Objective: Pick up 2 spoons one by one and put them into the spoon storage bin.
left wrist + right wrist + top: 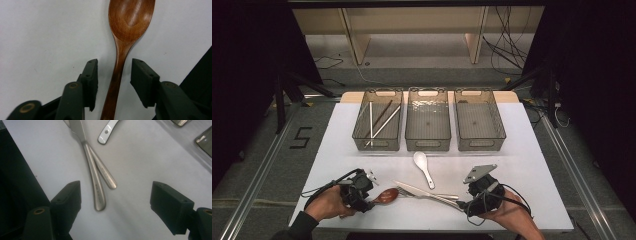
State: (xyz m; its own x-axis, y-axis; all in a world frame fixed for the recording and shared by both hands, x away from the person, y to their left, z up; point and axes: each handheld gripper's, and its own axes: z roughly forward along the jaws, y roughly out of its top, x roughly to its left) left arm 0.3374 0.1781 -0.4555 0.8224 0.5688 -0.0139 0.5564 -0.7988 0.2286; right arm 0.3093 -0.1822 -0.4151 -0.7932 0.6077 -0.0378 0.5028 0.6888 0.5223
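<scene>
A: The wooden spoon (pixel 125 37) runs off the left gripper view top and bottom.
B: And the white spoon (pixel 108 130)? Its bowl is cut off in the right gripper view.

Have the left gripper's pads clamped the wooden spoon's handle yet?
No: the wooden spoon lies between the left gripper pads with a gap on each side.

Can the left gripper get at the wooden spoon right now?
Probably yes: the wooden spoon handle already lies between the open jaws of the left gripper, with gaps either side and nothing on the white table blocking it.
</scene>
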